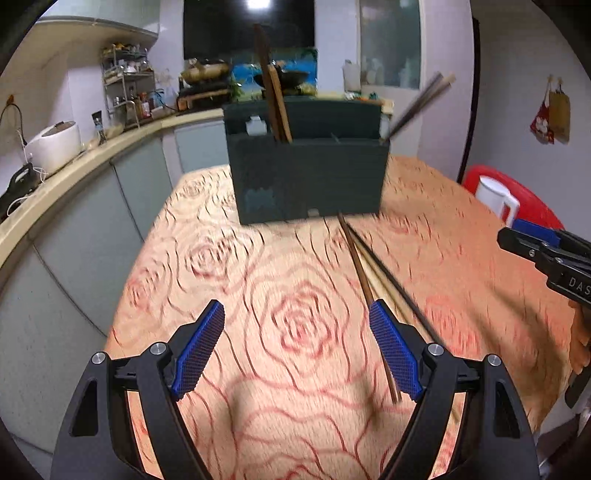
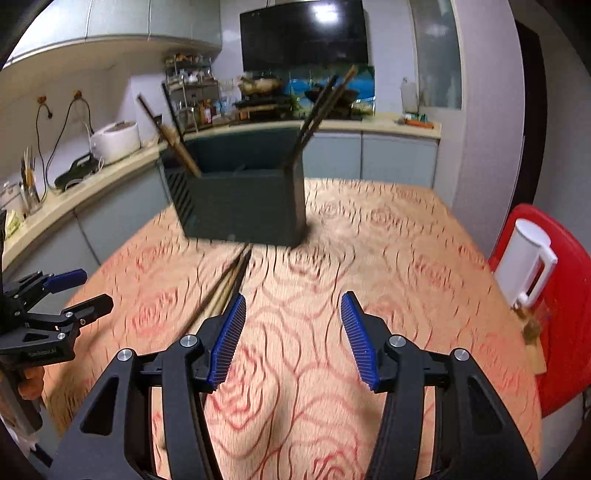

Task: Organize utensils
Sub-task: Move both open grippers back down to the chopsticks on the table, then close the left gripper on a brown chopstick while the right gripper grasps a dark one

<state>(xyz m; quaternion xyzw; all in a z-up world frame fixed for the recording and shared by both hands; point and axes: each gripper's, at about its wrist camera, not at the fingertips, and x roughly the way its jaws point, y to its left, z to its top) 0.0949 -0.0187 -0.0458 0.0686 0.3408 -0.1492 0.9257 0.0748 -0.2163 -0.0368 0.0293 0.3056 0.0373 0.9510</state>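
Both claws were over the table [image 1: 295, 369], covered in an orange cloth with a red rose print. My left gripper [image 1: 297, 350] stood wide, nothing between its blue ribbed pads. My right gripper [image 2: 293, 341] stood partly open, also empty.

Task items: loose chopsticks [image 1: 360, 269] lay flat on the cloth, running from the foot of the holder towards me. In the left wrist view they passed just beside the left gripper's right-hand finger, which hid their near ends. In the right wrist view they lay to the left of my right gripper, partly behind its left finger.

The utensil holder [image 2: 240, 206] was a dark green rectangular box standing at the far side of the table. A few sticks stood tilted in its left end, more leaned out of its right corner. Its inner dividers were hard to make out; both frames were motion-blurred.

Nothing stood between the claws and the loose sticks.

Surroundings: a white jug [image 2: 526, 262] on a red stool [image 2: 569, 295] just beside the table's right edge. A counter [image 1: 92, 155] ran along the left wall with a white rice cooker [image 1: 55, 144] and a wire rack [image 1: 127, 85]. A dark screen [image 2: 304, 33] hung on the back wall.
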